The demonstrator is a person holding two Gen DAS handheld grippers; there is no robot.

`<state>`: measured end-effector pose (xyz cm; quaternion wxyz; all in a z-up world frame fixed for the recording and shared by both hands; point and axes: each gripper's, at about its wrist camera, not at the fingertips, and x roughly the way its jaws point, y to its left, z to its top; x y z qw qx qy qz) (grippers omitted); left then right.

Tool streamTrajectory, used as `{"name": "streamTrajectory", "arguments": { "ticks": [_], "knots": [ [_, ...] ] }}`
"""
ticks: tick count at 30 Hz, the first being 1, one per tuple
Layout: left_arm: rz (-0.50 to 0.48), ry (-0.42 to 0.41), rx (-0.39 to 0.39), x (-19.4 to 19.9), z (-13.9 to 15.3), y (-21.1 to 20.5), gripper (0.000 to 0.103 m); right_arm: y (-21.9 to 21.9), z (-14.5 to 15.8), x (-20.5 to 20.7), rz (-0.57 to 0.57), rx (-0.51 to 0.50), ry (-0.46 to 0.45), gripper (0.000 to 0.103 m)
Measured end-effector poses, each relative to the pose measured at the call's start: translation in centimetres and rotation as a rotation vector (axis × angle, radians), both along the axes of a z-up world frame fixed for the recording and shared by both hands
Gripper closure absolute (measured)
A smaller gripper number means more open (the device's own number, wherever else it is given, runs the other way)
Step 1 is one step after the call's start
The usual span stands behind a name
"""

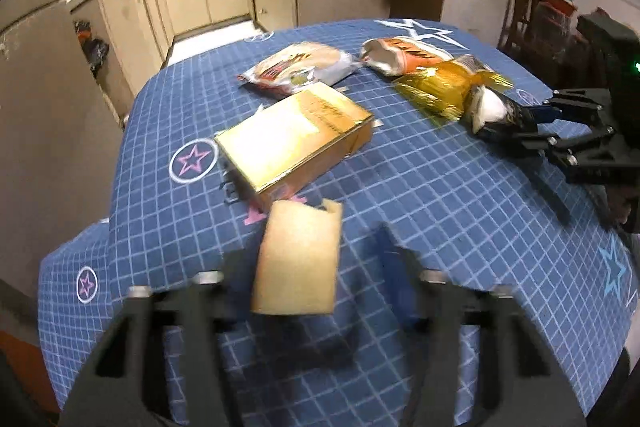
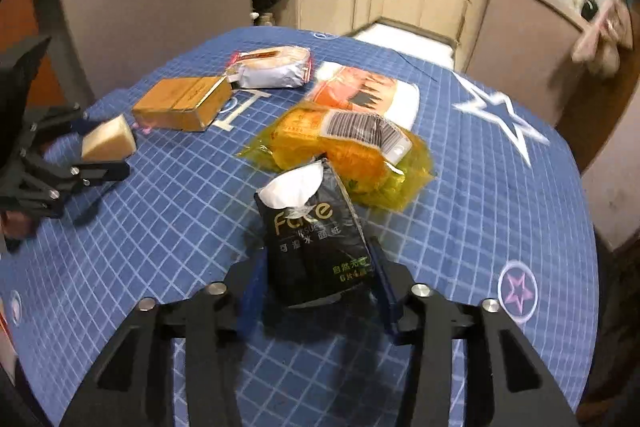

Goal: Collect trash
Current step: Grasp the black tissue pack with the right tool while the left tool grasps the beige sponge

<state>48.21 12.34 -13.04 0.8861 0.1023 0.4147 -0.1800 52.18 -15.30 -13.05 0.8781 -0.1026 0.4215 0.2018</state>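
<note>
While both claws hang over the blue tabletop (image 2: pixel 480 187), left claw (image 1: pixel 316 259) pinches a tan cardboard scrap (image 1: pixel 298 259); right claw (image 2: pixel 320 279) clamps a black tissue pack (image 2: pixel 316 239), yellow wrapper (image 2: pixel 340 151) just beyond it.

Blue tablecloth (image 2: pixel 460 211) with white grid and star motifs, black tissue pack (image 2: pixel 316 247) with gold lettering, translucent yellow wrapper (image 2: pixel 360 151), gold box (image 1: pixel 294 139), tan cardboard piece (image 1: pixel 298 263).

Bare blue tablecloth (image 2: pixel 160 227) lies open between the hands; gold box (image 1: pixel 294 139) and wrappers (image 2: pixel 344 151) crowd the far side.
</note>
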Motion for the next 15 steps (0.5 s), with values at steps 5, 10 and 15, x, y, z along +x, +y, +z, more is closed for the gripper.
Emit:
{"name": "streamTrajectory", "arguments": {
  "ticks": [5,10,15],
  "knots": [
    [0.036,-0.022,0.018,-2.8,0.5,-0.6,0.074,-2.3,0.4,-4.6,-0.062,0.072,-0.021,0.064],
    [0.013,-0.117,0.058,-8.8,2.8,-5.2,0.074,-6.4,1.9,-12.8,-0.141,0.174,-0.075,0.064],
    [-0.084,-0.196,0.044,-13.9,5.2,-12.8,0.074,-12.7,3.0,-21.7,-0.298,0.226,-0.131,0.064]
  ]
}}
